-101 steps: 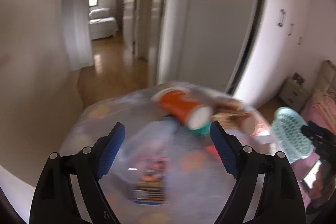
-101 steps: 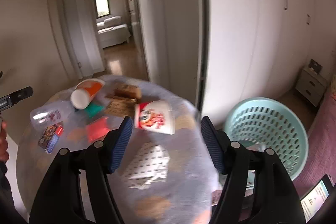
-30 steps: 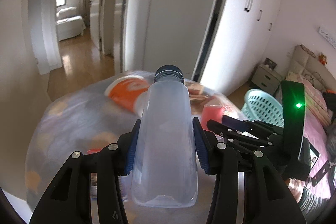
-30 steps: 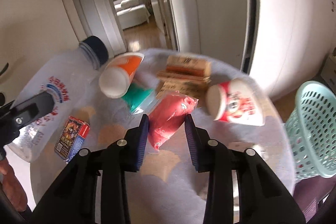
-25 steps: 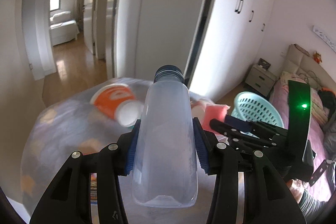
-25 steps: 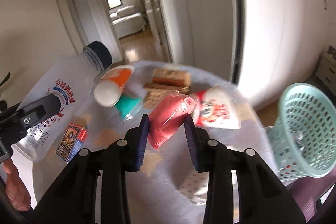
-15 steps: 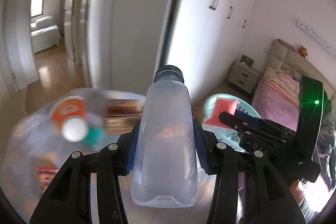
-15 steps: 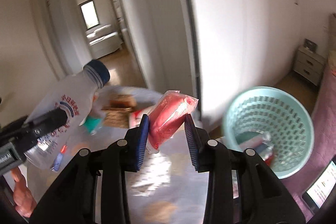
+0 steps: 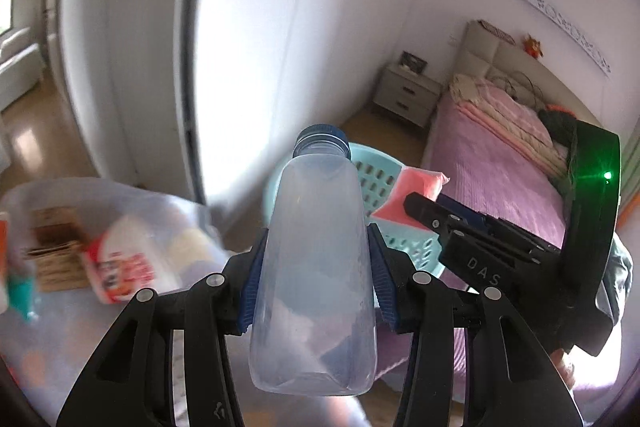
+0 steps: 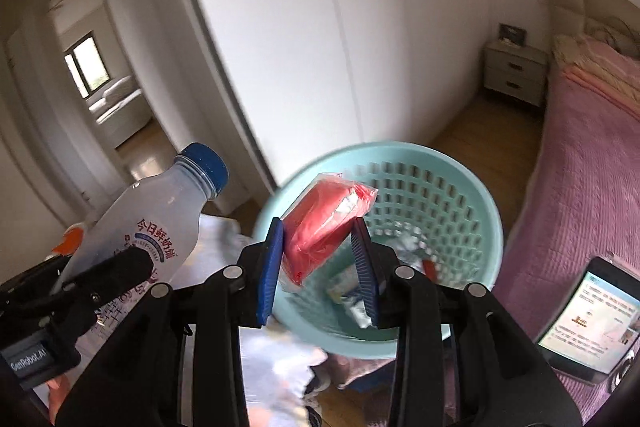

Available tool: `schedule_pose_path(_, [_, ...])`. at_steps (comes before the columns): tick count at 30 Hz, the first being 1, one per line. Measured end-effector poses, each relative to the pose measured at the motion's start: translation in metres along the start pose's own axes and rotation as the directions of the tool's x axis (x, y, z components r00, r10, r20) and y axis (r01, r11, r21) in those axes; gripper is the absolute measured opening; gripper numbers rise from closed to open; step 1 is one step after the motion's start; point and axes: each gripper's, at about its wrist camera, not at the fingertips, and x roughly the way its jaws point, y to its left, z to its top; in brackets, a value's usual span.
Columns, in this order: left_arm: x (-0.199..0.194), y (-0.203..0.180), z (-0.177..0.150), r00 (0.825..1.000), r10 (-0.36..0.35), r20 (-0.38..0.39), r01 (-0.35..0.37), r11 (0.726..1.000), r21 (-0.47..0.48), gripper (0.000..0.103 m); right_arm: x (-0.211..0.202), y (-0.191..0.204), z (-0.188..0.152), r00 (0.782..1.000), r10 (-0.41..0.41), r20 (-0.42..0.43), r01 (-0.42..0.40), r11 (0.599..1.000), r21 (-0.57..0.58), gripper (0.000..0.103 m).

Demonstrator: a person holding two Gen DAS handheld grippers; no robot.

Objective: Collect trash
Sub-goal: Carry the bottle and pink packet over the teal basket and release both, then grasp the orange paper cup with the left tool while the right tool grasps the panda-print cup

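Note:
My left gripper (image 9: 316, 267) is shut on a clear plastic bottle (image 9: 316, 267) with a blue cap, held in the air; the bottle also shows at the left of the right wrist view (image 10: 160, 223). My right gripper (image 10: 320, 259) is shut on a red plastic packet (image 10: 324, 227) and holds it over the near rim of the light-teal laundry-style basket (image 10: 472, 195). The packet (image 9: 416, 187) and basket (image 9: 376, 175) also show in the left wrist view, beyond the bottle. Several pieces of trash lie in the basket's bottom.
The round table (image 9: 60, 327) at the left holds a red-and-white cup (image 9: 124, 263), a brown box (image 9: 52, 247) and a teal item. White wardrobe doors (image 10: 360, 27) stand behind the basket. A pink bed (image 10: 592, 147), a nightstand (image 10: 516, 71) and a phone (image 10: 592, 315) are at the right.
Both grippers have swung right from the table toward the basket, each still holding its item. The red packet is now over the basket's near rim.

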Motion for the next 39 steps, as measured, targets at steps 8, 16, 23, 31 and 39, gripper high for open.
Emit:
schedule_pose_path(8, [0.073, -0.010, 0.014, 0.994, -0.003, -0.114, -0.004, 0.998, -0.059, 0.045, 0.033, -0.038, -0.004, 0.994, -0.082, -0.077, 0.087, 0.994, 0.061, 0.032])
schedule_pose_path(16, [0.096, -0.012, 0.025, 0.998, -0.034, -0.044, 0.029, 0.993, -0.117, 0.059, 0.048, -0.048, -0.005, 0.992, -0.095, -0.083, 0.099, 0.994, 0.054, 0.040])
schedule_pose_path(23, [0.061, -0.005, 0.023, 1.000, -0.008, 0.020, 0.010, 0.995, -0.097, 0.059, 0.049, -0.056, -0.003, 0.993, -0.085, -0.083, 0.091, 0.993, 0.079, 0.041])
schedule_pose_path(31, [-0.003, 0.010, 0.021, 0.991, 0.073, 0.114, -0.060, 0.992, -0.113, 0.059, 0.027, -0.019, -0.002, 0.998, -0.020, -0.052, 0.022, 0.999, 0.040, 0.041])
schedule_pose_path(39, [-0.084, 0.076, 0.013, 0.952, 0.236, 0.196, -0.184, 0.950, -0.252, 0.078, 0.010, 0.058, 0.002, 0.994, 0.103, -0.024, -0.105, 0.991, -0.088, 0.045])
